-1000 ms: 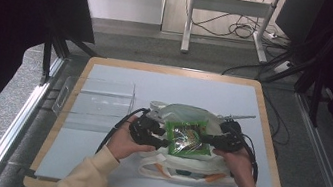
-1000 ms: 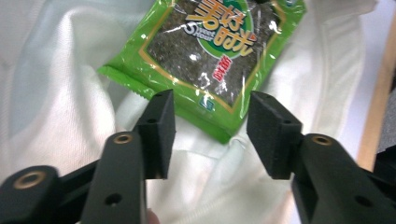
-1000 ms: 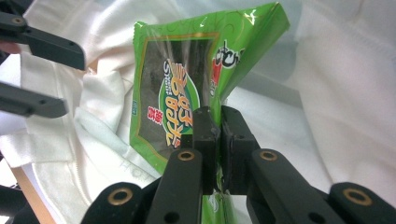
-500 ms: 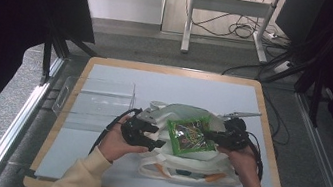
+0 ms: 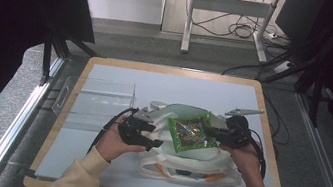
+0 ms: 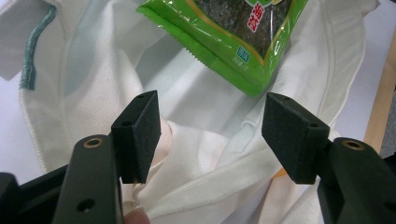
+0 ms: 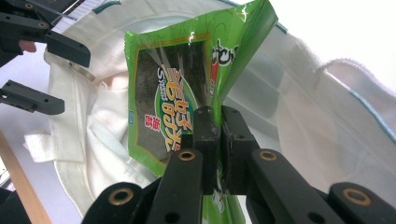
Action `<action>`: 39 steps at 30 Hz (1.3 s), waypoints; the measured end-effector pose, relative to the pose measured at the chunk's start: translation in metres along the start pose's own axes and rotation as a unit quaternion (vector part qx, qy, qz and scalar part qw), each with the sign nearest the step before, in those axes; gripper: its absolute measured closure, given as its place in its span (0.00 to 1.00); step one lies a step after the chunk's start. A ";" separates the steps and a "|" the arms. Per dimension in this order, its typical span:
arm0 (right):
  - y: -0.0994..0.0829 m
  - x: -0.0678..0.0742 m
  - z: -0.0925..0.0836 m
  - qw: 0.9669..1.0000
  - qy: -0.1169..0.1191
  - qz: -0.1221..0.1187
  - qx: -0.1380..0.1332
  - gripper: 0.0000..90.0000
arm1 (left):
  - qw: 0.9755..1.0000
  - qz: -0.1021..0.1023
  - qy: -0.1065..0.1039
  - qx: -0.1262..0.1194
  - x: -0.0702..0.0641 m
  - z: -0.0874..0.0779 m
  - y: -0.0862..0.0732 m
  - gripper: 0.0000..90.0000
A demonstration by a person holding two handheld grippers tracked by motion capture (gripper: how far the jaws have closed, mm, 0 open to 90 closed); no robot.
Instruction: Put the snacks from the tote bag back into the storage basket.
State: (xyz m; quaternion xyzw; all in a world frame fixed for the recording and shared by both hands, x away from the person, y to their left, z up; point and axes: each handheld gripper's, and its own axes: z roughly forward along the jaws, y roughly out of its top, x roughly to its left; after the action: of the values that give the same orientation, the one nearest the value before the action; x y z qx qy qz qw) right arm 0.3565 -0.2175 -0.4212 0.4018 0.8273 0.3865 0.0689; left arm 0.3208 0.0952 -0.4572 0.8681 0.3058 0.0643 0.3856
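- The green seaweed packet (image 5: 192, 134) lay over the mouth of the white cloth bag (image 5: 184, 162), which rested on the table (image 5: 107, 71).
- The right gripper (image 7: 219, 116) was clamped on the packet's edge, at the bag's right side.
- The left gripper (image 6: 210, 135) sat at the bag's left side; its jaws had just been opening and stood wide, with bag fabric between the pads but not pinched.
- A clear plastic box (image 5: 95, 97) stood left of the bag.

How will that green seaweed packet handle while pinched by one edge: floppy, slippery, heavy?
The green seaweed packet probably weighs little: the right tool holds it up by one edge. Its glossy film looks slippery. It creases at the pinch, so expect it to flex over the white cloth bag.
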 end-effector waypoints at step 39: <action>0.015 0.024 0.001 0.989 0.015 -0.149 -0.007 0.95 | 0.999 0.034 -0.001 0.005 0.012 -0.009 0.051 0.43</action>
State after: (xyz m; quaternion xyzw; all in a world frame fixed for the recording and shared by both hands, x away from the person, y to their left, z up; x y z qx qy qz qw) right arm 0.3500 -0.1943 -0.4069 0.2681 0.8760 0.3837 0.1159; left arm 0.3518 0.0814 -0.4161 0.8802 0.2756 0.0747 0.3792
